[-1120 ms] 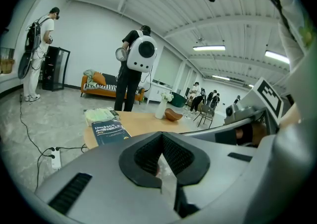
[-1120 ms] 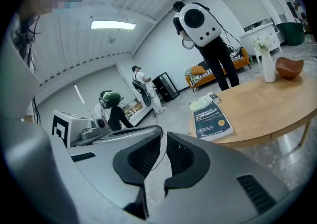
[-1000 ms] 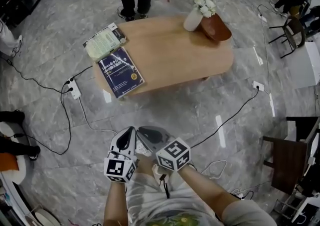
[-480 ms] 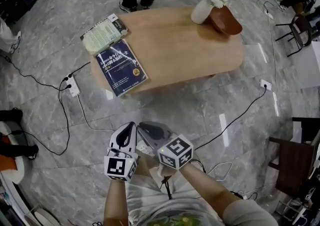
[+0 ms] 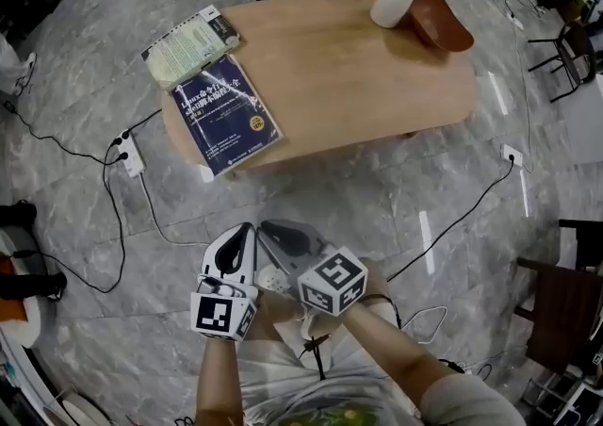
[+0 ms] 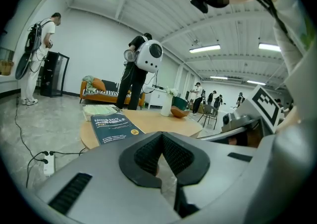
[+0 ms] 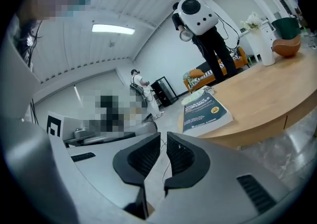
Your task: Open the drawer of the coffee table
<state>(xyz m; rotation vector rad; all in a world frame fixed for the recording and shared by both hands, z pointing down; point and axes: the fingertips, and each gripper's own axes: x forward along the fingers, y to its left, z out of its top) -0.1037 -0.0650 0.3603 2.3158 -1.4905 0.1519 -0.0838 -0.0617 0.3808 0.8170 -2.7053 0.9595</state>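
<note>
– Checking the jaws first: how do they stand?
– Left gripper: the black ribbed pads are closed together, with nothing between them. Right gripper: closed to a thin slit, also empty. Both bodies are smooth grey plastic. Each carries a cube with square black-and-white markers. In the head view the two sit side by side, low in frame, tips toward the counter.
– Where is the counter?
– The counter stands ahead of the grippers, well apart from them. It rests on a floor of glossy grey veined stone.
– What does it look like?
– The top is light wood, smooth and matt. Its outline is a long oval with a rounded edge. The drawer cannot be made out in any view.
– What is on top?
– At the head view's left end, a dark blue book lies flat and reaches the near edge. A pale green book lies flat just beside it, farther off. At the far right end, a white vase holding white flowers stands upright. A glossy reddish-brown bowl sits just beside the vase.
– Anything on the floor?
– A white power strip with black cables lies near the counter's left end.
</note>
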